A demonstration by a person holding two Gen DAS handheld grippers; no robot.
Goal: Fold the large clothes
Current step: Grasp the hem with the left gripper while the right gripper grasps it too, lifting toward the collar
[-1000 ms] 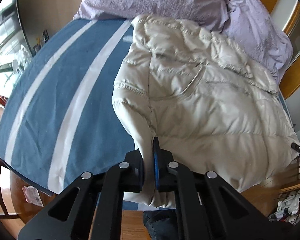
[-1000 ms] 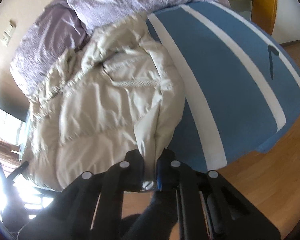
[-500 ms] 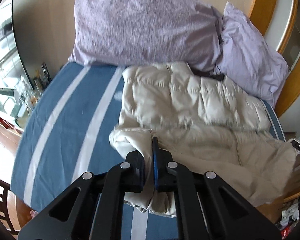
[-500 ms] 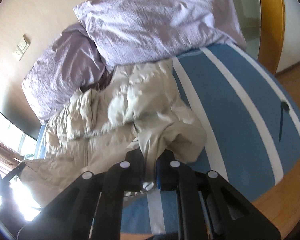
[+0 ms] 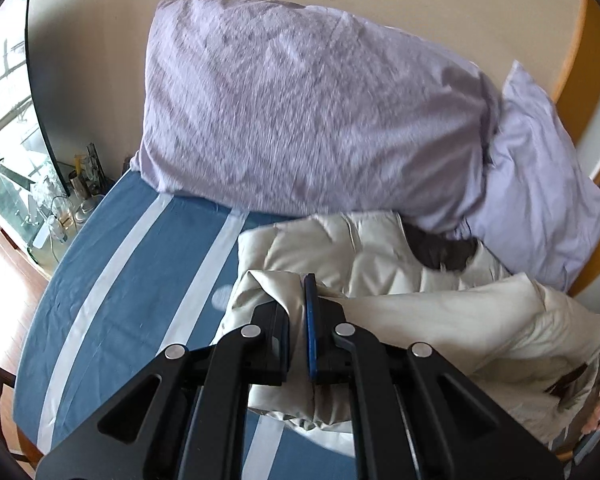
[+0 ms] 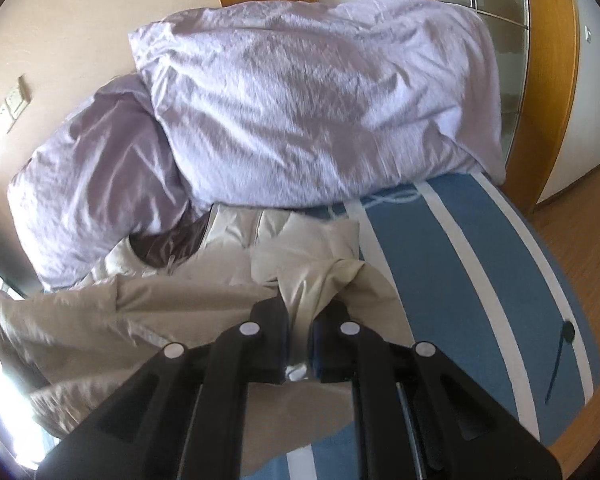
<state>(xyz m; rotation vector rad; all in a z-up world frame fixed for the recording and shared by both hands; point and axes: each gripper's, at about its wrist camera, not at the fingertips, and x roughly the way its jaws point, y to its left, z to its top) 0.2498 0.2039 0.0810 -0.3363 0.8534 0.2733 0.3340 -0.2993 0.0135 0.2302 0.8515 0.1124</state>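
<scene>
**Jacket hem carried toward the pillows, both claws clamped**

Left wrist view: we are seeing the cream puffer jacket (image 5: 384,256) doubled over on the blue striped bed cover (image 5: 132,280). A second ago it was lying spread flat toward us; now its lower half is raised and folded back toward the collar, and the two lilac pillows (image 5: 312,112) are filling the upper part of the view where only their lower edges were showing before. The left gripper (image 5: 300,292) is pointing steeply downward across the bed, and its jaws are pressed together on a fold of the jacket's edge, as they were earlier.

Right wrist view: we are seeing the same change from the other side. The jacket (image 6: 148,312), previously stretched out along the bed, is now bunched just below the pillows (image 6: 320,108), with its dark lining showing at the collar. The right gripper (image 6: 300,312) is angled downward likewise, its jaws clamped on a pinch of jacket fabric. The striped cover (image 6: 480,264) is lying bare to the right.
</scene>
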